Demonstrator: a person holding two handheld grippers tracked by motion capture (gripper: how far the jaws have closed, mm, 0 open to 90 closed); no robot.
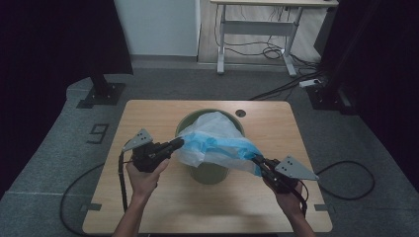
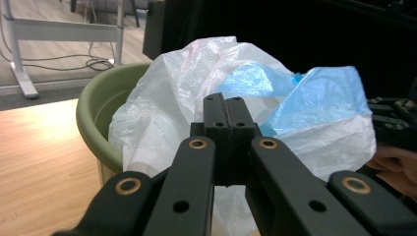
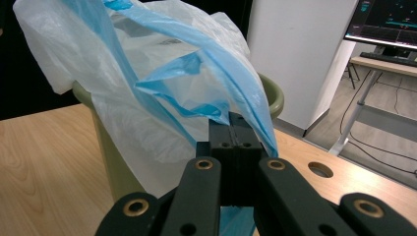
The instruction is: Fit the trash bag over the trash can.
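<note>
Left gripper (image 1: 177,143): jaws pressed together, clamped on the left edge of the plastic bag (image 1: 217,140). Thin white film pinched between the closed jaws, as seen along them in the left gripper view (image 2: 226,105); bag (image 2: 196,98) bulging directly ahead of the tips and spreading to either side.

Right gripper (image 1: 257,160): jaws likewise fully closed, gripping the blue-banded right edge of the bag. In the right gripper view (image 3: 239,120), blue strip trapped at the tips; remaining film (image 3: 147,73) rising up and to the left of the jaws.

Bag: white, translucent, with blue rim band; stretched between the two grippers, draped over the mouth of the green bin (image 1: 210,170). Bin rim (image 2: 91,113) just ahead and left of the left jaws; bin wall (image 3: 110,162) ahead and left of the right jaws, rim (image 3: 275,93) to their right.

Bin standing upright near the centre of the wooden table (image 1: 148,197), between both grippers. Round cable hole (image 1: 240,113) in the tabletop beyond the bin; same hole (image 3: 320,169) just right of the right jaws.
</note>
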